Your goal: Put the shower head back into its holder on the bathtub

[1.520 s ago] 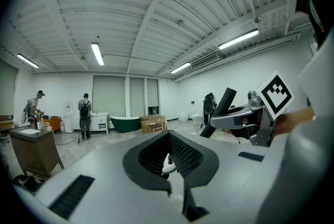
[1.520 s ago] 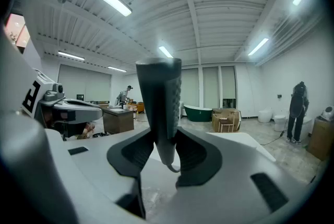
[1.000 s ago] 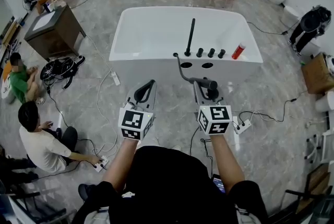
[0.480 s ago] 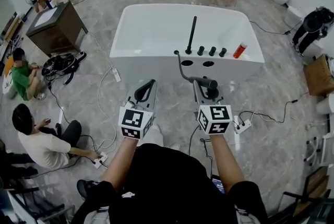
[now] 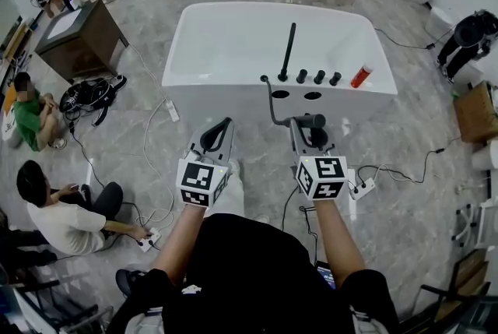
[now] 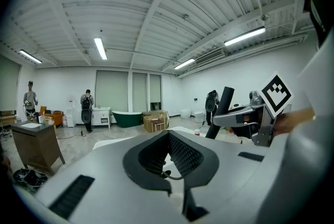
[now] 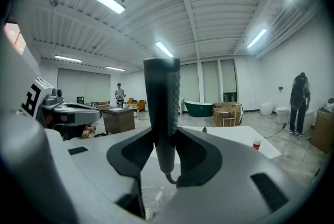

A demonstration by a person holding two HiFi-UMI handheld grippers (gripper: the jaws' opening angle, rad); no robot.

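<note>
Since the earlier frame the whole view has edged toward the tub, and a pale trouser leg and shoe [image 5: 230, 194] now show between the person's forearms, while both tongs sit at much the same place in the head view. The white bathtub [image 5: 222, 103] fills the middle of the floor ahead, its near wall facing the person. To its left stands a brown cabinet [image 5: 78, 36], and nearer on that side two people [image 5: 58, 212] sit on the floor among cables. The left gripper [image 5: 226, 124] is held in front of the tub's near wall; in its own view the dark pads meet at their tips with nothing between them. The right gripper [image 5: 309, 128] is beside it, clamped on the dark textured handle of the shower head [image 7: 162, 103], which stands upright between the pads in that gripper's view and lies crosswise in the head view. The shower head is off the tub, just short of the near wall. From it a dark hose [image 5: 271, 100] curves up to the tub's rim. On that rim a tall black spout [image 5: 289, 48] rises, with three black knobs [image 5: 319, 77] in a row to its right and two dark round openings [image 5: 281, 94] just in front of them. A small red bottle [image 5: 359, 76] stands on the rim at the right end of the row.
</note>
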